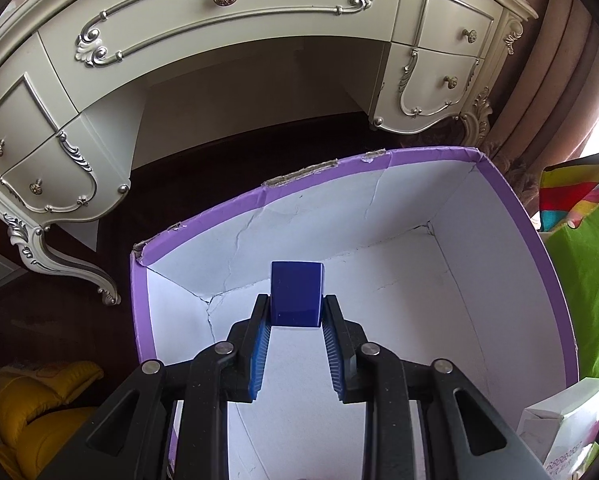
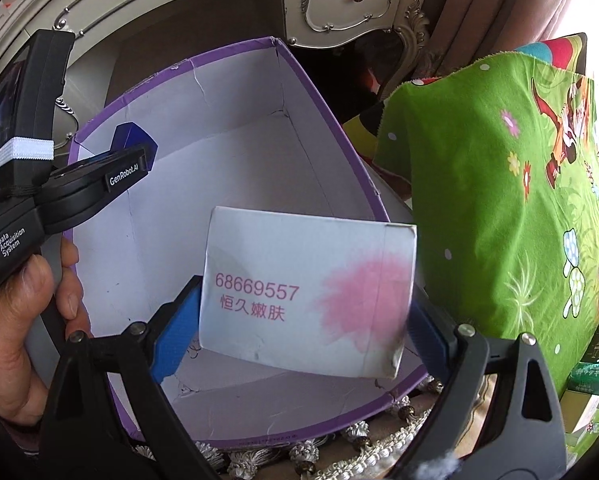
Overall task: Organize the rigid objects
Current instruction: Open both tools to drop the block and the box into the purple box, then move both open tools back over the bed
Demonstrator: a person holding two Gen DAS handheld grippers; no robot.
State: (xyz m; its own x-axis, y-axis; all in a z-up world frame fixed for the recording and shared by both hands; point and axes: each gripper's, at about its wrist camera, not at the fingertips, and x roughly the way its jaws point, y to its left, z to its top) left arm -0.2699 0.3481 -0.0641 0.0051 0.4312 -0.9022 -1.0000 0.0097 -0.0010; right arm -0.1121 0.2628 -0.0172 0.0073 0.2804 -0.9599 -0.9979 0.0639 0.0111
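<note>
Holding two things over the purple box [image 1: 511,208], we have one in each gripper. Our left gripper [image 1: 295,312] is squeezed tight on a small blue block [image 1: 296,294]. The block sits right between the finger tips and sticks out past them, its long side pointing down into the box. Our right gripper [image 2: 305,320] is spread wide and clamped on a white carton [image 2: 299,292] with pink print. The carton lies sideways across the fingers, above the box's near edge.

Left tongs [image 1: 295,312] pitched steeply down, jaws clamped on small blue block [image 1: 297,294]. Right tongs [image 2: 303,320] spread wide, gripping white printed carton [image 2: 305,292]. Left hand [image 2: 27,320] wrapped round handle.
</note>
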